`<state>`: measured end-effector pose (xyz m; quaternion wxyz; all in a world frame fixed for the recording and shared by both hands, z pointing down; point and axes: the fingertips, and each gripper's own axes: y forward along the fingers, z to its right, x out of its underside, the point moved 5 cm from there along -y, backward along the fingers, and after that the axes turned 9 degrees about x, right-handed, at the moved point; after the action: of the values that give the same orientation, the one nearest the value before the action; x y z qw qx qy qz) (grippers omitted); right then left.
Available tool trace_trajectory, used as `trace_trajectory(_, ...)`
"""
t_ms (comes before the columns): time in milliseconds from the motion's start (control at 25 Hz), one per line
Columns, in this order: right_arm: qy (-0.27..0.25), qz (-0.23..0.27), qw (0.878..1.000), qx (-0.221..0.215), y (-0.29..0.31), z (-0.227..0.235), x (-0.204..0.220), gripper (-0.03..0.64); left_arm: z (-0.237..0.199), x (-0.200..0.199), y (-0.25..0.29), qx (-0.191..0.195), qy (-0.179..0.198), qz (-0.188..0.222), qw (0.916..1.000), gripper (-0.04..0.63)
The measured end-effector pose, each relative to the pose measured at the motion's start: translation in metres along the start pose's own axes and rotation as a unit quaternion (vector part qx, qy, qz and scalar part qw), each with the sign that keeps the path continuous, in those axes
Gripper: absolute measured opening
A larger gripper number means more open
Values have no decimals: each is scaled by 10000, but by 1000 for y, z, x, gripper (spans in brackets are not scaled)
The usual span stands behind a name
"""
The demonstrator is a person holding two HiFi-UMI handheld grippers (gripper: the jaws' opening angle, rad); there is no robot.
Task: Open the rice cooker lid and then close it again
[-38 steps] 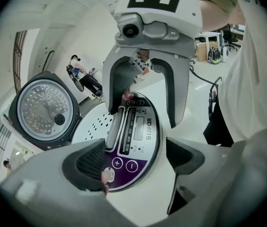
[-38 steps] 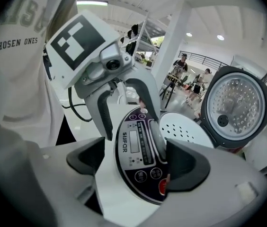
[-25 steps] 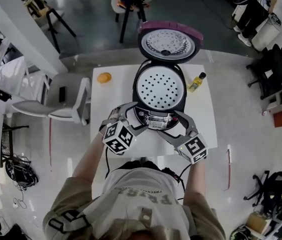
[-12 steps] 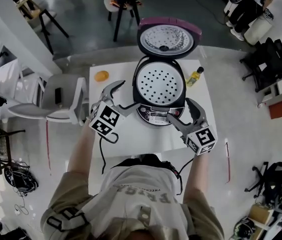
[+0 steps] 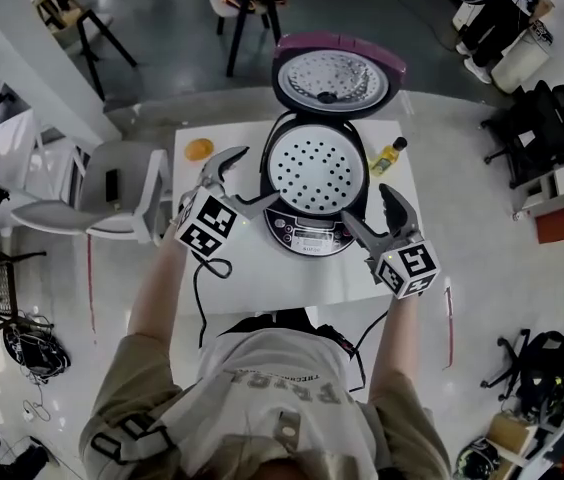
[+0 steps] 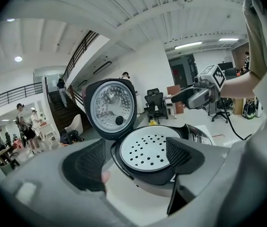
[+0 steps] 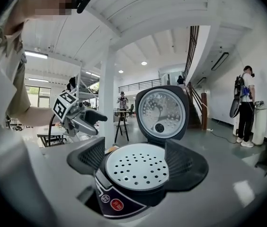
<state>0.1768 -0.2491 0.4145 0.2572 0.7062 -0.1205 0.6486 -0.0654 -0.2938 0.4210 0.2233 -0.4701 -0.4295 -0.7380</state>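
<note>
The black rice cooker [image 5: 317,183] stands on the white table [image 5: 252,273] with its purple-topped lid [image 5: 337,73] swung up and back, and a white perforated tray shows inside. My left gripper [image 5: 245,180] hovers open at the cooker's left side and holds nothing. My right gripper [image 5: 372,216] hovers open at its front right, also empty. In the left gripper view the cooker [image 6: 152,150] and raised lid [image 6: 111,109] lie beyond the open left gripper [image 6: 133,162]. The right gripper view shows the cooker [image 7: 138,174] and lid [image 7: 163,111] past the open right gripper [image 7: 138,162].
An orange fruit [image 5: 199,149] lies at the table's back left corner. A small yellow bottle [image 5: 389,156] stands to the right of the cooker. A grey chair [image 5: 132,198] is pushed against the table's left edge. Stools and chairs stand on the floor behind.
Both grippers have moved from the cooker's front panel out to its two sides and risen a little. The lid stays raised.
</note>
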Motion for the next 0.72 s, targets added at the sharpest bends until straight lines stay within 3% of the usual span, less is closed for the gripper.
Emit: trace_trajectory(720,255,263,9993,24,55,86,-30,391,-79,-41,46,-506,360,-179,9979,413)
